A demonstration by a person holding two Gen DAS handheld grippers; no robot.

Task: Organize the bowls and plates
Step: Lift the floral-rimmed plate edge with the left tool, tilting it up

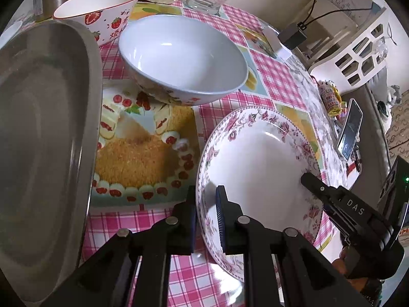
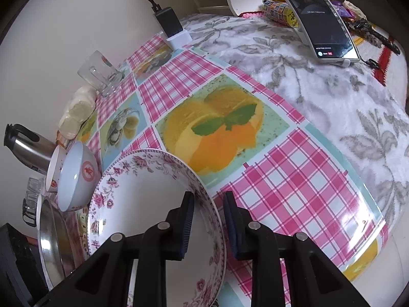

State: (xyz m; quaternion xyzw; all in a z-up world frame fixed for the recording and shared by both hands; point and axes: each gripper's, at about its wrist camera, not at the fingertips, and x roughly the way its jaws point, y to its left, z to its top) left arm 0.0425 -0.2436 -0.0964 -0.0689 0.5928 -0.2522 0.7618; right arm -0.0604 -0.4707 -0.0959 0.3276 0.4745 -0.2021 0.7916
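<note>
Now, at the far left of the left wrist view stands a big metal pan (image 1: 43, 153), just beside the cake picture on the checked tablecloth (image 1: 271, 76). Behind it is a strawberry bowl (image 1: 102, 10), and next to that a plain white bowl (image 1: 184, 58). More to the right lies the floral plate (image 1: 258, 163), near the table edge and tilted. The left gripper (image 1: 205, 215) is clamped on the left rim of this plate, one finger on each side of the rim. At the right rim is the right gripper (image 1: 310, 179). In the right wrist view the right gripper (image 2: 208, 220) has the rim of the floral plate (image 2: 143, 197) between its fingers, but they are apart and not pressing it. A phone (image 2: 319, 18) stands far right on a flowered cloth.
</note>
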